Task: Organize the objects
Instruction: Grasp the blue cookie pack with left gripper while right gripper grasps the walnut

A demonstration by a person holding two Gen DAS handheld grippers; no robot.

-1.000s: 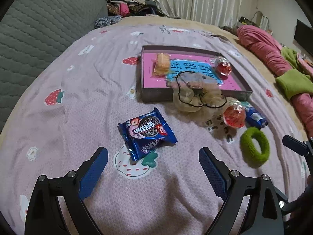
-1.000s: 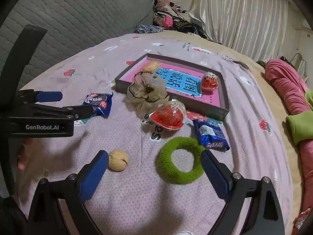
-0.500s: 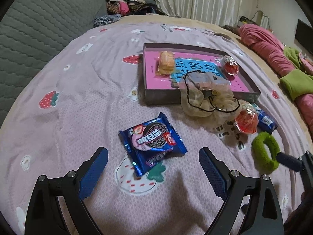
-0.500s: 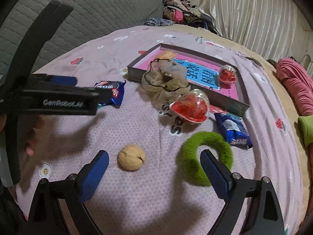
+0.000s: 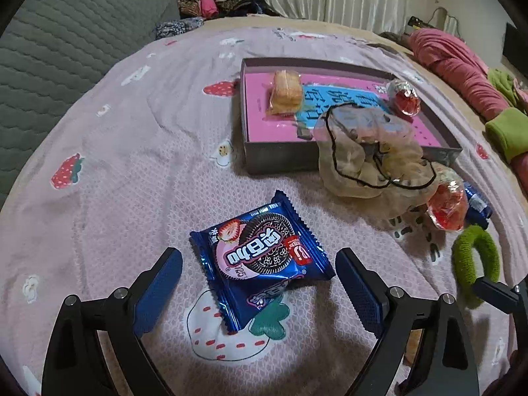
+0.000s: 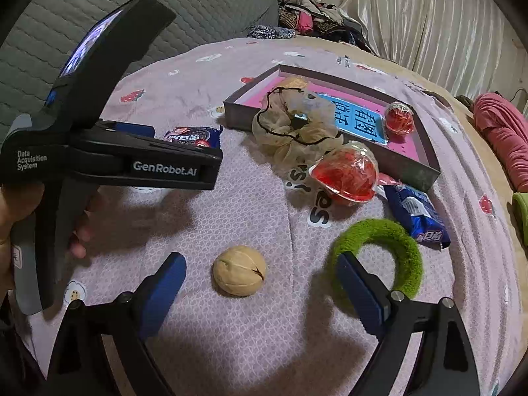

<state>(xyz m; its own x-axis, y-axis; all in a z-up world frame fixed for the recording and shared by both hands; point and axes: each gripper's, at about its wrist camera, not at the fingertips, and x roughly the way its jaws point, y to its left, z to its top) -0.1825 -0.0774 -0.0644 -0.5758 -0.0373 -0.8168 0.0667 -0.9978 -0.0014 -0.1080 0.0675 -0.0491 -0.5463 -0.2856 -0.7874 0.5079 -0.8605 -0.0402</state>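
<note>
Both claws sank closer: cookie pack [image 5: 260,257] & walnut [image 6: 239,275] loom bigger.
L gripper [image 5: 259,288] agape round crinkly foil pack; R gripper [image 6: 260,288], jaws just narrowing, apart round wrinkled round walnut, untouched.

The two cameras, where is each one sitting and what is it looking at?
Left wrist: sits on the left gripper, looking down at the blue cookie packet; only its own fingers show.
Right wrist: sits on the right gripper, looking down at the walnut; the left gripper and a hand show.
Both see: the pink tray, green hair tie.
</note>
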